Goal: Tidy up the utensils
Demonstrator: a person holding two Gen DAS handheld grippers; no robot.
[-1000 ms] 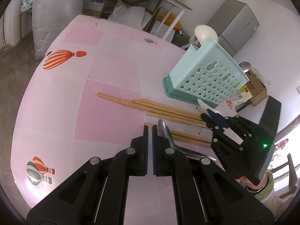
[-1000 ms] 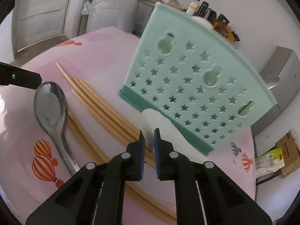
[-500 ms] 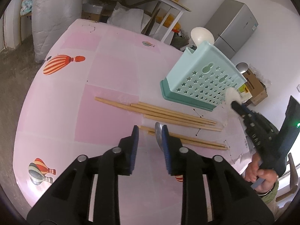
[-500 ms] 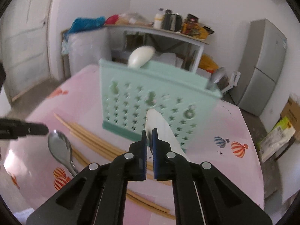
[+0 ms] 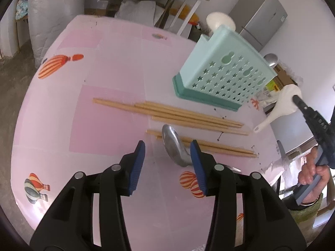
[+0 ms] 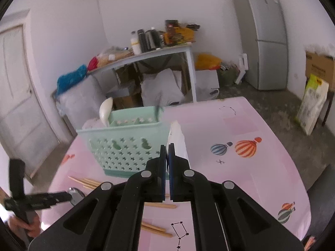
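A mint green utensil basket (image 5: 225, 73) stands on the pink table (image 5: 108, 79); it also shows in the right wrist view (image 6: 125, 148), with a white spoon (image 6: 105, 110) and a metal spoon (image 5: 270, 59) standing in it. My right gripper (image 6: 167, 154) is shut on a white ceramic spoon (image 6: 178, 140), held in the air beside the basket; the spoon also shows in the left wrist view (image 5: 282, 106). My left gripper (image 5: 167, 152) is open, low over a metal spoon (image 5: 173, 148) that lies across several wooden chopsticks (image 5: 178, 113).
A grey fridge (image 6: 266, 35) and a cluttered side table (image 6: 150, 54) stand behind the pink table. A cardboard box (image 6: 318, 64) and a bag are at the right wall. A door (image 6: 14, 96) is at the left.
My left gripper has opened wide over the metal spoon. My right gripper has lifted the white spoon off the table and carried it up beside the basket.
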